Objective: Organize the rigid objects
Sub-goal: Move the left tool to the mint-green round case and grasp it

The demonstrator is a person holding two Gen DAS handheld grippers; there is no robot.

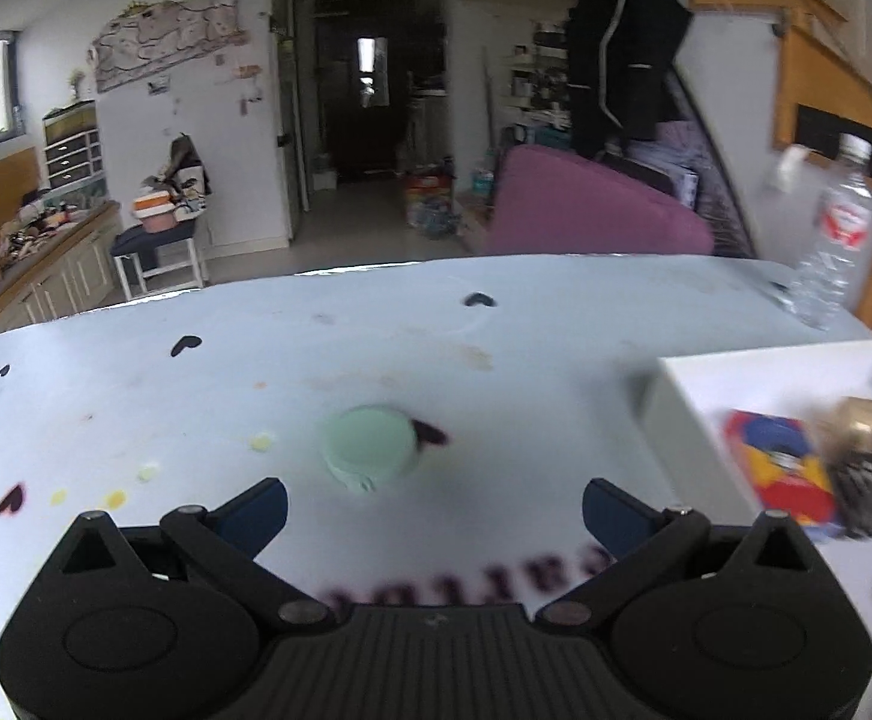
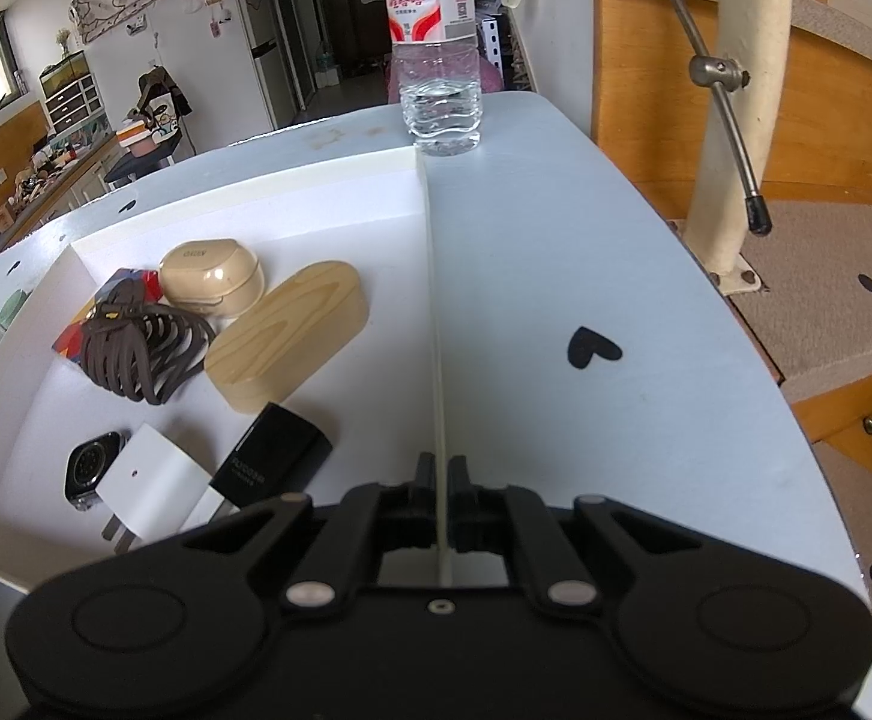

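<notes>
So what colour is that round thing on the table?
Pale mint green, clearest in the left wrist view.

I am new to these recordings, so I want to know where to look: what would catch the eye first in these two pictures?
First, the white box on the pale blue table, holding a brown hair claw, a wooden case and chargers. The right gripper is shut on the box's right wall. In the left view, the left gripper stands open just before a lone mint-green round case, and a water bottle stands at the table's far edge.
</notes>
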